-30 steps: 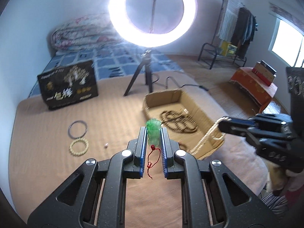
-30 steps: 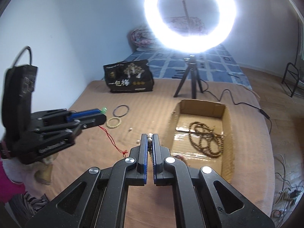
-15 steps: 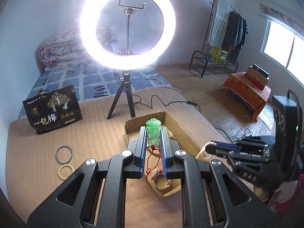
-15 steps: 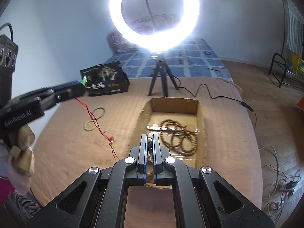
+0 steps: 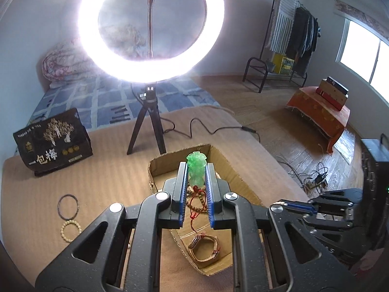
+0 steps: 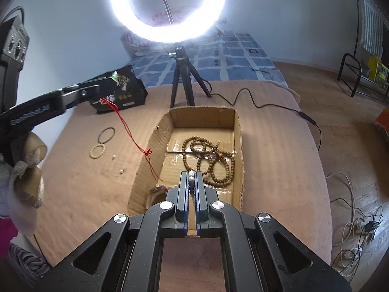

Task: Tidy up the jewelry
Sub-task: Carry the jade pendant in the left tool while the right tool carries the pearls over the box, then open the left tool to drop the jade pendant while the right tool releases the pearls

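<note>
My left gripper (image 5: 196,168) is shut on a green jade pendant (image 5: 196,170), held above the cardboard box (image 5: 220,157). The pendant's red cord (image 6: 128,131) hangs down over the box's left wall. My right gripper (image 6: 191,174) is shut on a string of pale beads (image 6: 191,177) above the near end of the box (image 6: 204,116). A brown bead necklace (image 6: 209,155) lies coiled inside the box. A brown watch (image 5: 204,245) rests in its near corner. In the left wrist view, the right gripper (image 5: 289,204) shows low at the right.
A ring light on a tripod (image 6: 181,77) stands just behind the box, and its cable (image 6: 252,102) trails right. A black printed bag (image 5: 52,141) sits at the far left. A dark bangle (image 5: 68,206), a pale bead bracelet (image 5: 70,231) and loose beads (image 6: 121,170) lie on the brown mat.
Both grippers have travelled from the mat's open part to above the box, still gripping their pieces. The red cord now dangles over the box's left wall.
</note>
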A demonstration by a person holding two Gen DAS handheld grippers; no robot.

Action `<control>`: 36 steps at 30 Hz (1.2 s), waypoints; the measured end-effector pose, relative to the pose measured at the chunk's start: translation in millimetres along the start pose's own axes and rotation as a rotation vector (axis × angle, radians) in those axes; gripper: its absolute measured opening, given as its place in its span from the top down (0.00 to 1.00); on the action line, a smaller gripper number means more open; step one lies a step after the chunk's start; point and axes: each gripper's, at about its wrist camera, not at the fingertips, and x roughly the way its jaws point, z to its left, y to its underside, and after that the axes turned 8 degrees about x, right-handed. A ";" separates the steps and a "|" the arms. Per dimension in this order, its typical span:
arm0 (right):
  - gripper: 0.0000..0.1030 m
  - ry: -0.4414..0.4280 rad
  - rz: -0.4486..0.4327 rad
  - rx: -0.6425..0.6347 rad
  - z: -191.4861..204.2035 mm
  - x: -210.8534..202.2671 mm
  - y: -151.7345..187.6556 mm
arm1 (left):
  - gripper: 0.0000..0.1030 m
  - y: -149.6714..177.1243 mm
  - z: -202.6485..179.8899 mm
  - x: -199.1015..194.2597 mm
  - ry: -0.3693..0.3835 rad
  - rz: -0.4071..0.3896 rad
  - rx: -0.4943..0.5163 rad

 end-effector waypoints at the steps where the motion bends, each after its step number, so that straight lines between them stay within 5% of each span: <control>1: 0.97 0.001 0.007 -0.001 -0.9 2.1 0.8 | 0.88 1.3 -0.1 4.0 -0.002 0.006 -0.002; 36: 0.97 0.071 0.105 -0.020 -2.0 51.9 6.6 | 0.88 56.5 15.7 81.9 -0.002 0.184 -0.052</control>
